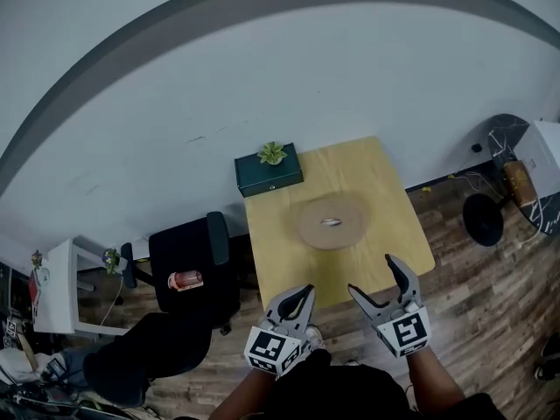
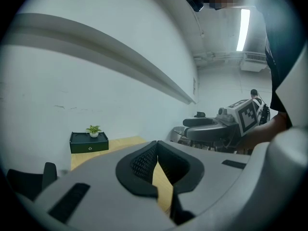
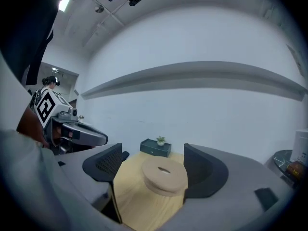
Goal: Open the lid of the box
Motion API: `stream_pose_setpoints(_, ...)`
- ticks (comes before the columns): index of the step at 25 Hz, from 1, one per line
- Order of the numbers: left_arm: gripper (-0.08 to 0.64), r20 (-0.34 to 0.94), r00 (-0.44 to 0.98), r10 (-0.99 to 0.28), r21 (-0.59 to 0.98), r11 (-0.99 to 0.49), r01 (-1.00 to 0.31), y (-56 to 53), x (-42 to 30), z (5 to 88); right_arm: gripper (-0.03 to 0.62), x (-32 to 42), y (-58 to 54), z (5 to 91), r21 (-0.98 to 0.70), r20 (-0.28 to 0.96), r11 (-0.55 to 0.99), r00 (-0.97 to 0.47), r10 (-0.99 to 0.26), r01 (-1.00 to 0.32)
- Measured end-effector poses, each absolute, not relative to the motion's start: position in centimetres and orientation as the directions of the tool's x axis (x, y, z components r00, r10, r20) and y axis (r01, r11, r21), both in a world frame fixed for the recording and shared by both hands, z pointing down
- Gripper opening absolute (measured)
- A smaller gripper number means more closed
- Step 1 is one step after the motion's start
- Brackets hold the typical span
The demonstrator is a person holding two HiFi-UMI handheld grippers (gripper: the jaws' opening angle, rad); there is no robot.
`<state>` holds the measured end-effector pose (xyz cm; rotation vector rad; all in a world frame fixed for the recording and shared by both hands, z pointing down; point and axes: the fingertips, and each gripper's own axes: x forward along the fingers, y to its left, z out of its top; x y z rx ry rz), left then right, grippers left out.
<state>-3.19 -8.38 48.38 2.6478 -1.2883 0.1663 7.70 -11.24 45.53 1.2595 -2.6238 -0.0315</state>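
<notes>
Right gripper view shows the right gripper [image 3: 153, 163] with its fingers [image 3: 108, 163] spread wide and empty. The round wooden box [image 3: 166, 186] sits framed between them, but well ahead on the surface [image 3: 130, 196]. The left gripper [image 2: 157, 147] has its fingers pressed together on nothing. Past the box, at about 11 o'clock, a dark case [image 3: 156, 149] carries a small plant [image 3: 160, 140]. My worry is that a one-sided nudge would slide the whole box towards the case instead of raising its lid [image 3: 163, 169].

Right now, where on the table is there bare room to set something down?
Bare: far right corner of the light wooden table, beside the dark green rectangular case, and the near strip before the round wooden box. Crowded: far left corner, case with small potted plant.
</notes>
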Motion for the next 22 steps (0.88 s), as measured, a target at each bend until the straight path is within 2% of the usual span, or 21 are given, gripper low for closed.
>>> stream_pose_setpoints(13, 0.018, 0.182, 0.625, -0.759, 0.152, -0.606, -0.781, -13.6, -8.4, 49.1, 0.414, 2.3, -17.2, 47.1, 0.162, 0.223, 0.665, -0.63, -0.744, -0.729)
stream_pose_setpoints(19, 0.018, 0.167, 0.615, -0.771, 0.151, -0.596, -0.789, -15.4, -8.7, 48.8, 0.466, 0.1, -19.1, 49.0, 0.148, 0.334, 0.78, -0.712, -0.618, -0.608)
stream_pose_setpoints(22, 0.018, 0.179, 0.595, -0.784, 0.16, -0.573, -0.804, -16.4, -8.6, 49.3, 0.468, -0.4, -20.2, 50.3, 0.123, 0.367, 0.819, -0.741, -0.562, -0.56)
